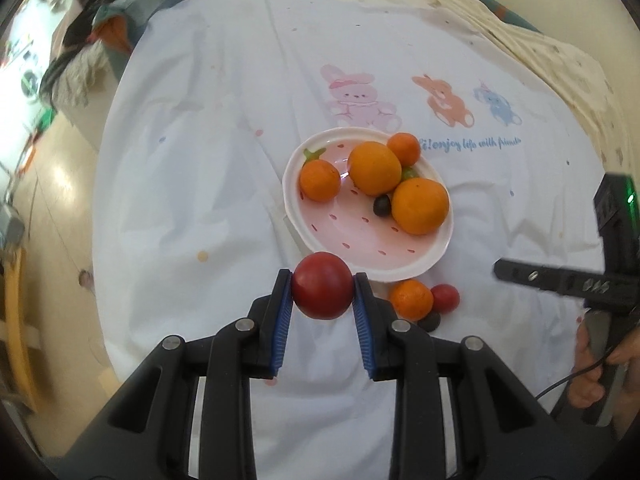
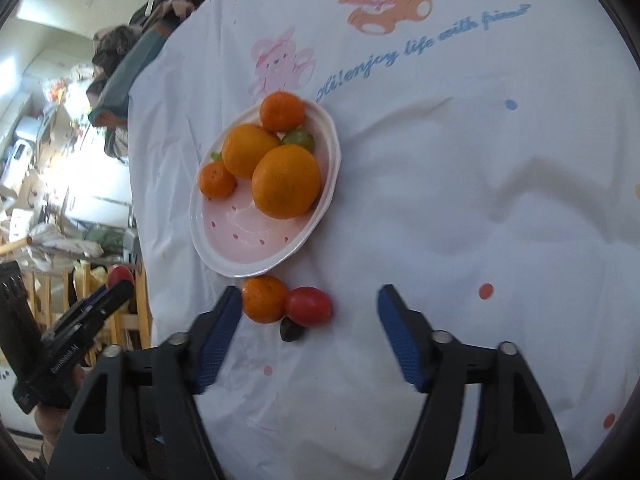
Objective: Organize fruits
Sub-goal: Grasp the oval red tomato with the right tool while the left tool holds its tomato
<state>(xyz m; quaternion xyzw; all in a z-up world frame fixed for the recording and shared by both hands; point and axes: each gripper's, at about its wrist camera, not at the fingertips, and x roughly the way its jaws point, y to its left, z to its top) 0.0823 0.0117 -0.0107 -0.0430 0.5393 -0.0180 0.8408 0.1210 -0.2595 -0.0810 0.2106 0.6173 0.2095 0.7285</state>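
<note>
white cloth [image 1: 208,184], printed with pastel bears and blue script, is covering the soft, wrinkled surface we are working over, and clutter is showing beyond its edge; on it the pink strawberry-patterned plate [image 1: 360,248], glossy with a wavy white rim, is already holding two large oranges, two small tangerines, a green grape and a dark grape; our left gripper [image 1: 322,290] is clenching a smooth round red tomato [image 1: 322,290] between its ribbed blue pads, hanging just short of the plate's near rim, so the plate is lying straight ahead along the fingers; our right gripper [image 2: 310,322] is standing released with its jaws apart and nothing pressed between the pads; the loose cluster is sitting on the cloth just outside the plate's near rim: a small dimpled tangerine [image 2: 264,298] close by the left-hand pad, a second glossy red tomato [image 2: 309,306] touching it, and a small dark grape [image 2: 292,330] tucked just in front of both; the cluster is lying ahead and toward the left side of the right gripper's gap, nearer this hand than the other; we are judging that the next closing needs a shift leftward to single out one round fruit, since the three are touching and could roll on the slack fabric.
</note>
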